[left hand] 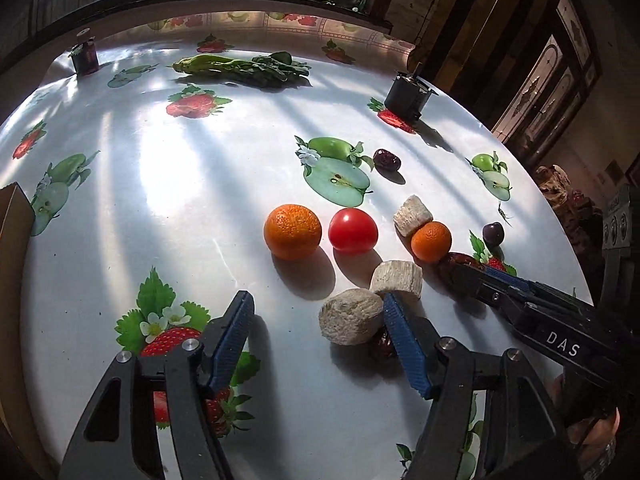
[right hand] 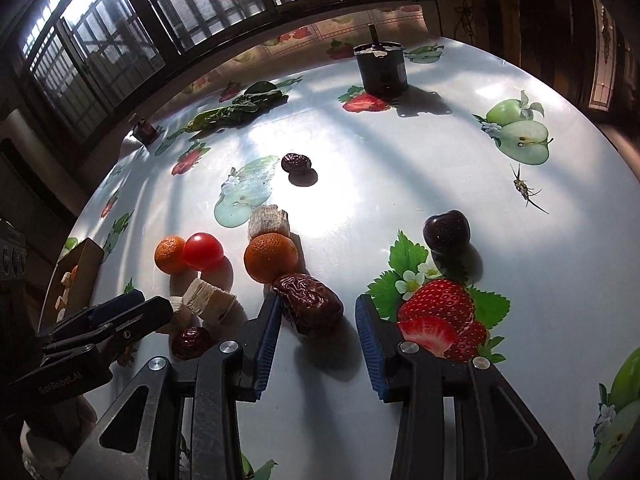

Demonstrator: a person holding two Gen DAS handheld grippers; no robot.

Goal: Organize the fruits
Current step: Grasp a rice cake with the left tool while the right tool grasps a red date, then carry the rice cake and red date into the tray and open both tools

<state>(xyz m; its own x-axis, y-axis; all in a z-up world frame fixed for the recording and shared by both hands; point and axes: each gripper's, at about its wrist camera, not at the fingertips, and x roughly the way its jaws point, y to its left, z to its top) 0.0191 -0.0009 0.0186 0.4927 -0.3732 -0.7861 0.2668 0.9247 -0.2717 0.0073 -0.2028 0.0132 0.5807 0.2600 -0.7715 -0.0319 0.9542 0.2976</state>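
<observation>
My left gripper point(left hand: 318, 298) is open low over the table; a pale cylindrical chunk point(left hand: 351, 322) lies between its fingers against the right one, with a small red date point(left hand: 380, 346) tucked behind it. Ahead lie a second chunk point(left hand: 397, 280), a big orange point(left hand: 293, 232), a tomato point(left hand: 353, 230), a small orange point(left hand: 431, 241) and a third chunk point(left hand: 413, 210). My right gripper point(right hand: 318, 300) is open around a large wrinkled red date point(right hand: 308, 304), which touches only the left finger. A dark cherry point(right hand: 446, 232) and a dark date point(right hand: 296, 163) lie farther off.
The table point(left hand: 160, 184) has a glossy fruit-printed cloth. A cardboard box point(right hand: 76, 272) stands at its left edge. Leafy greens point(left hand: 244, 68), a dark can point(left hand: 408, 94) and a small jar point(left hand: 85, 56) sit at the far side. An insect point(right hand: 522, 188) rests near the right edge.
</observation>
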